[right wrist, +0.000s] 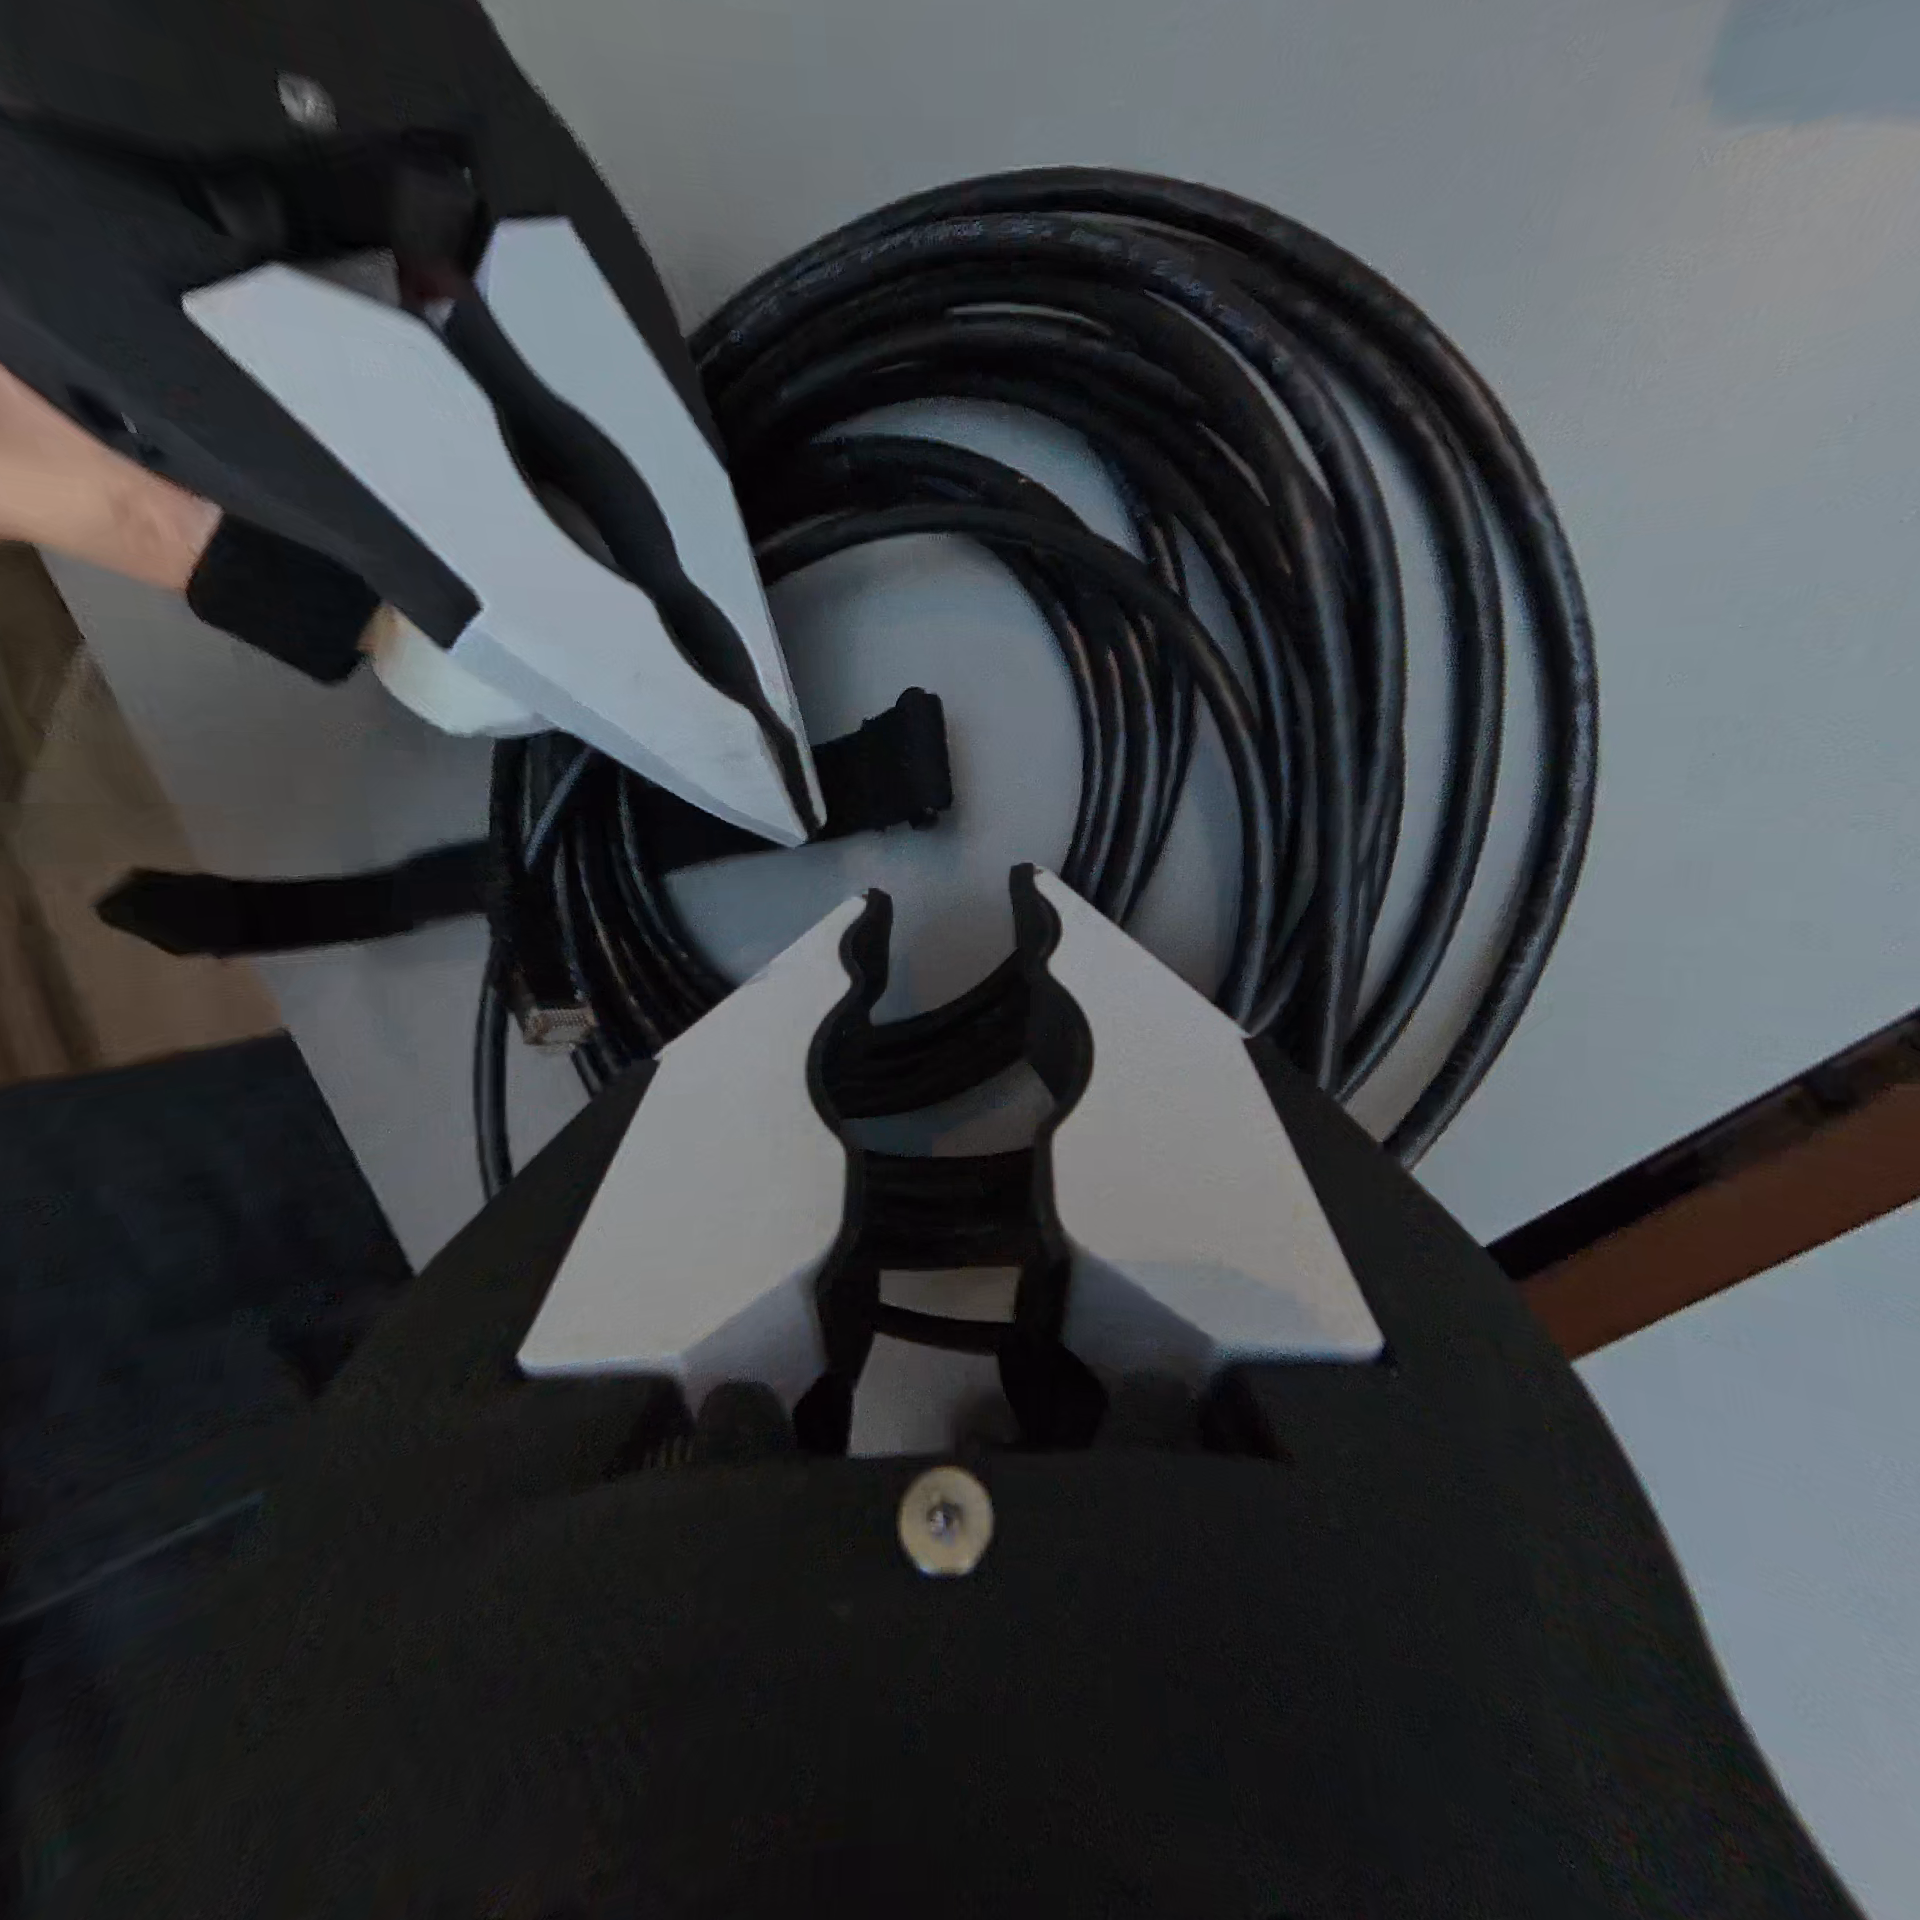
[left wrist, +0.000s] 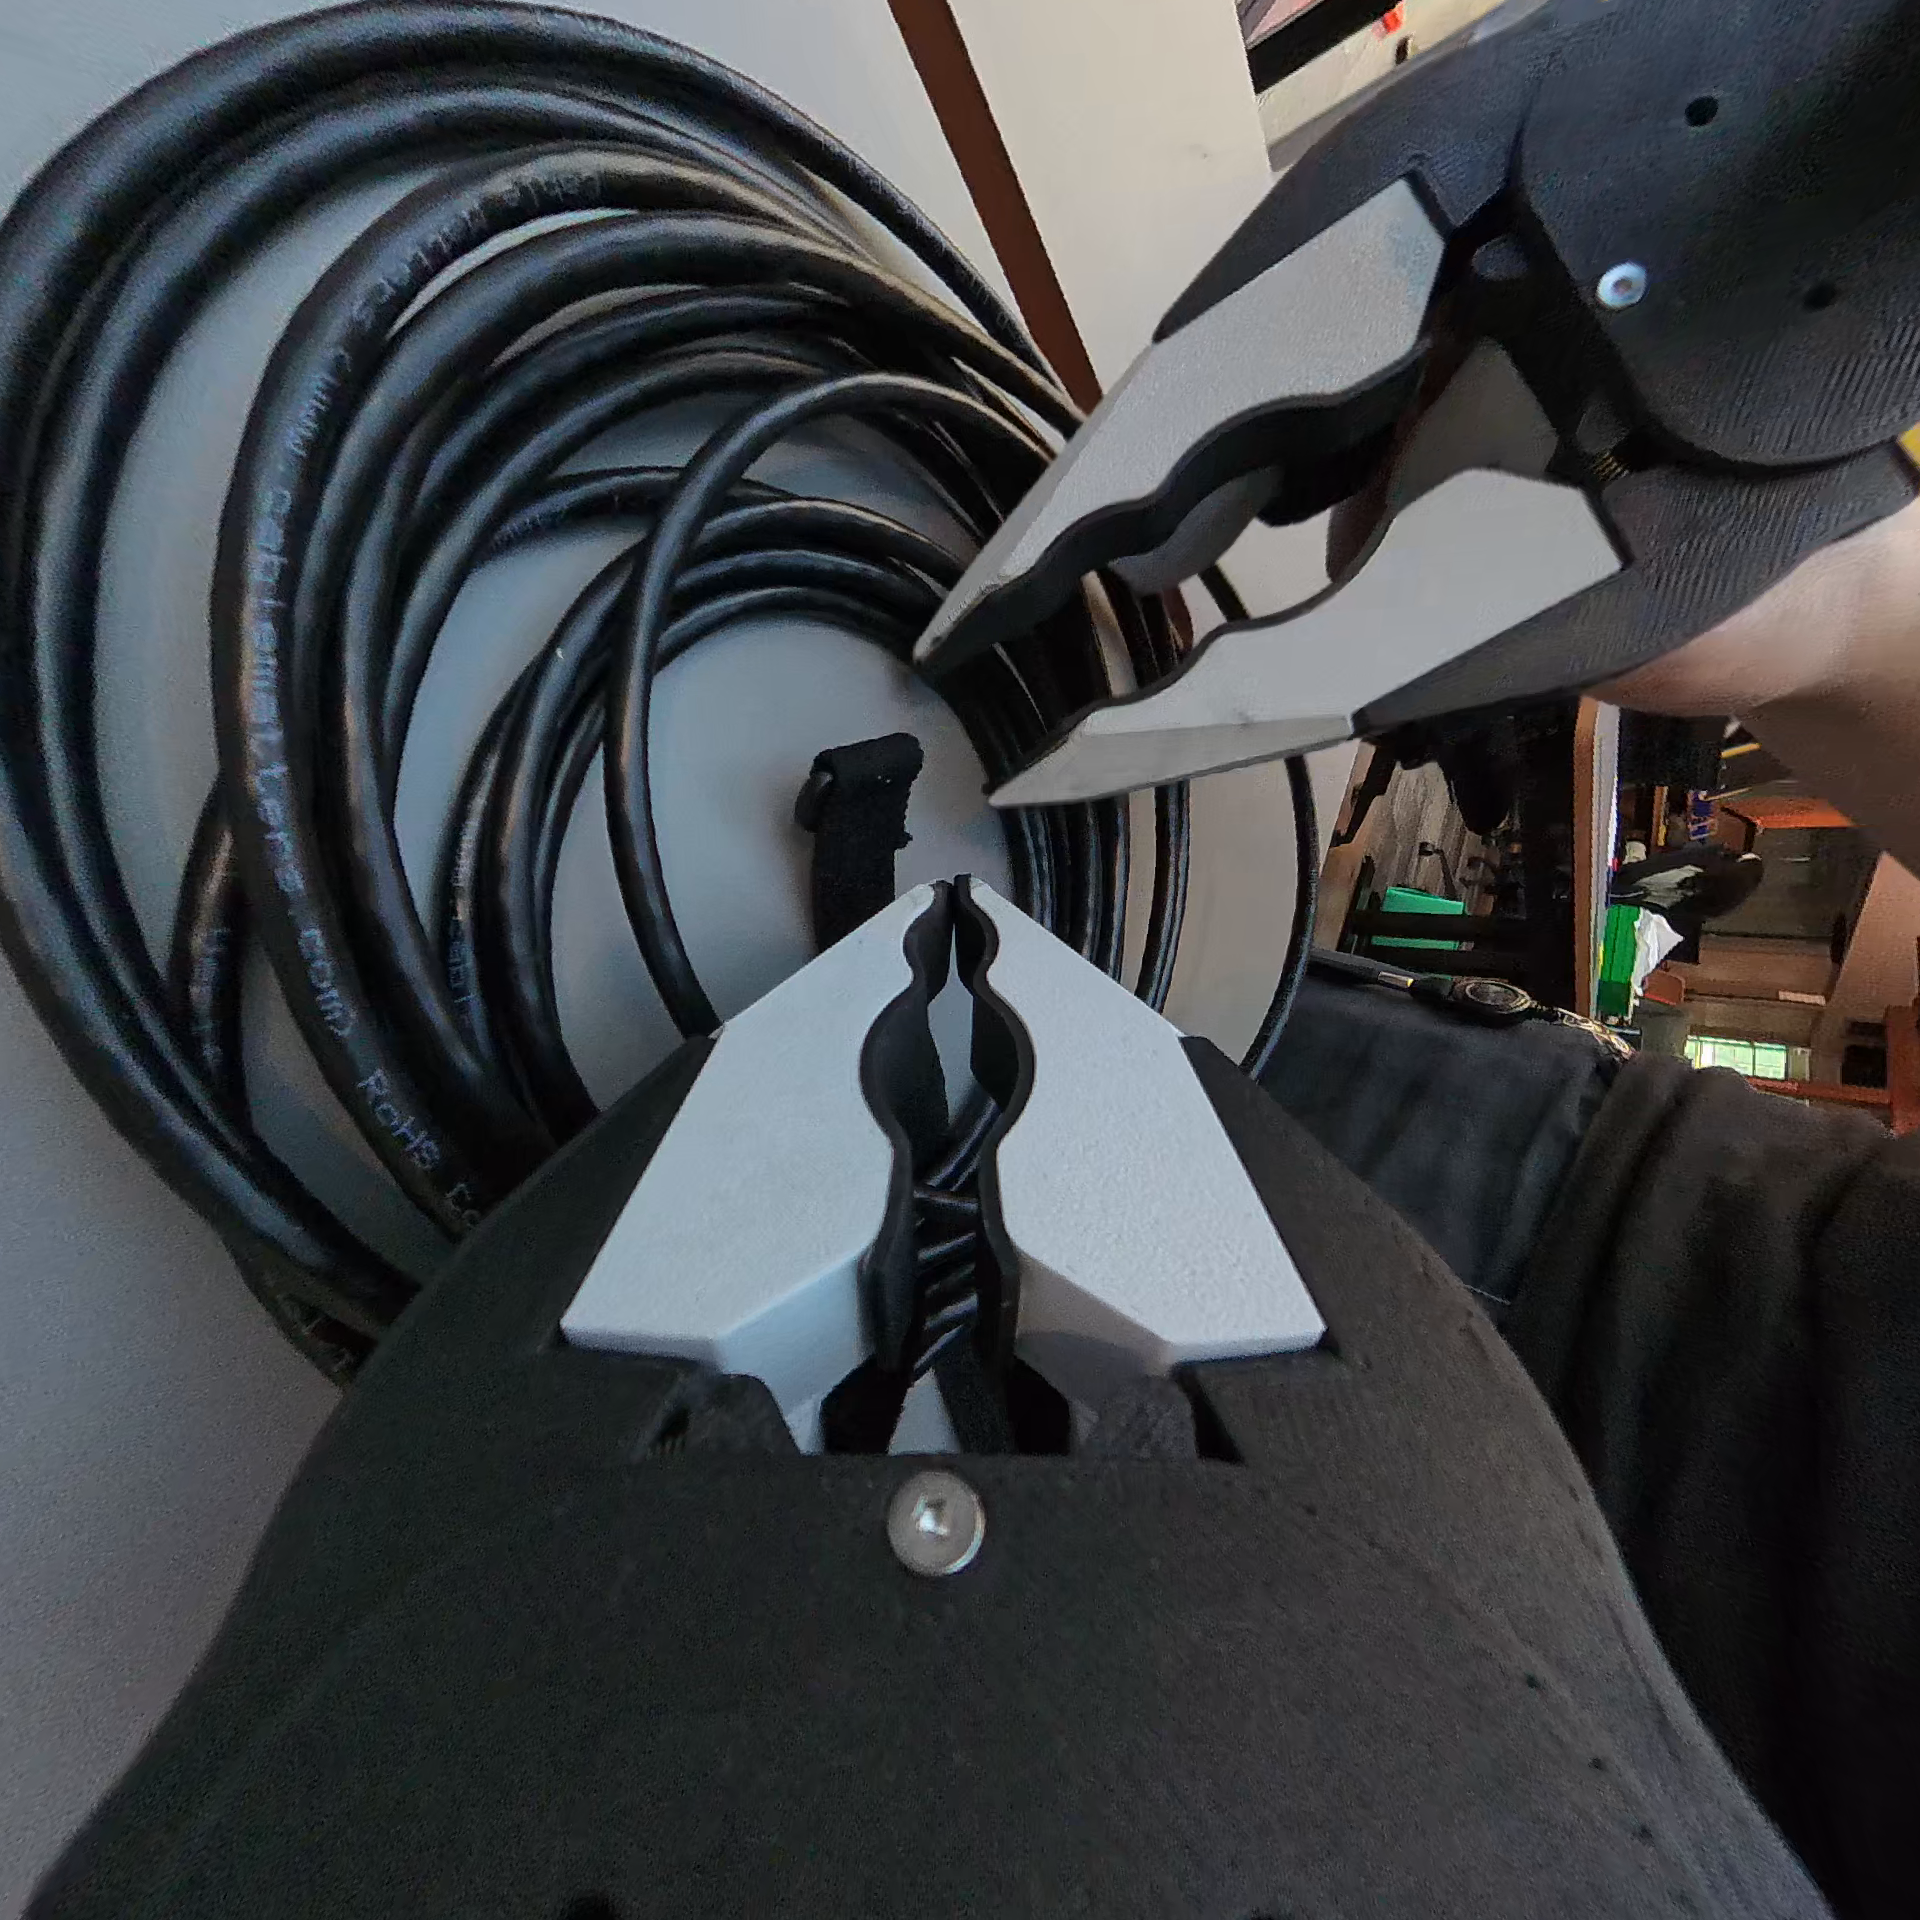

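A coil of black cable (left wrist: 343, 727) lies on a white surface (left wrist: 104, 1455); it also shows in the right wrist view (right wrist: 1351, 623). A black fabric strap (left wrist: 857, 821) lies inside the coil and runs out across the turns (right wrist: 894, 769). My left gripper (left wrist: 954, 885) is shut, its tips down at the strap's edge (right wrist: 805, 821); whether they pinch it I cannot tell. My right gripper (right wrist: 954, 888) is open over the coil's turns, which run across under both fingers (left wrist: 961, 727). Bare surface shows between its tips.
A clear cable plug (right wrist: 551, 1023) lies at the coil's left side. A brown strip (right wrist: 1714, 1195) crosses the white surface. A person's dark clothing (left wrist: 1558, 1195) is close on the right, with a cluttered room behind it. My two grippers' fingertips are within a few centimetres of each other.
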`<control>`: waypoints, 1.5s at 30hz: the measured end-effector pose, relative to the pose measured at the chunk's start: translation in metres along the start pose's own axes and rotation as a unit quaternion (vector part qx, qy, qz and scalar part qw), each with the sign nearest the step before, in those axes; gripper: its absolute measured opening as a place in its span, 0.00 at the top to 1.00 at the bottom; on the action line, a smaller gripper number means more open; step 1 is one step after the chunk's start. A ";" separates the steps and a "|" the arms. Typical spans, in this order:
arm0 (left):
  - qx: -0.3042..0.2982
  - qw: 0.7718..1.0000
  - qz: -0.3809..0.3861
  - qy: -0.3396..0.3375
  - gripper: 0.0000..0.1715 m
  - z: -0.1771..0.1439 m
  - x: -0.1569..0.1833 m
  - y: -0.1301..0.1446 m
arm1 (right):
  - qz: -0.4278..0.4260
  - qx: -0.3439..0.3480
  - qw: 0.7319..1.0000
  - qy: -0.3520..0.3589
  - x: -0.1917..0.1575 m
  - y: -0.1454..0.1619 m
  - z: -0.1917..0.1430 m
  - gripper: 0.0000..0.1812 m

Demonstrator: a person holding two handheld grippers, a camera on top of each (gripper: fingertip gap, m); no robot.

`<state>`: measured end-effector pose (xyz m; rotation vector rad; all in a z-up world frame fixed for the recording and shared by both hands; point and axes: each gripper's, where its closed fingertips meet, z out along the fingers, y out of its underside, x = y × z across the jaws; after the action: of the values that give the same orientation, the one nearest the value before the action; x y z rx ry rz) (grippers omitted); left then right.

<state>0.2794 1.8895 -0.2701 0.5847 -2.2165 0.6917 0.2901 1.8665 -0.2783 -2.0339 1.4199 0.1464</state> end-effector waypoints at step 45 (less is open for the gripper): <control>-0.055 0.995 0.002 0.080 1.00 -0.038 0.026 0.005 | -0.267 0.182 0.933 0.156 -0.042 -0.032 -0.023 0.90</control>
<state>0.2796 1.9124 -0.2296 0.4540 -2.0917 0.5931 0.2946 1.8937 -0.2284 -2.0947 0.9200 -0.6502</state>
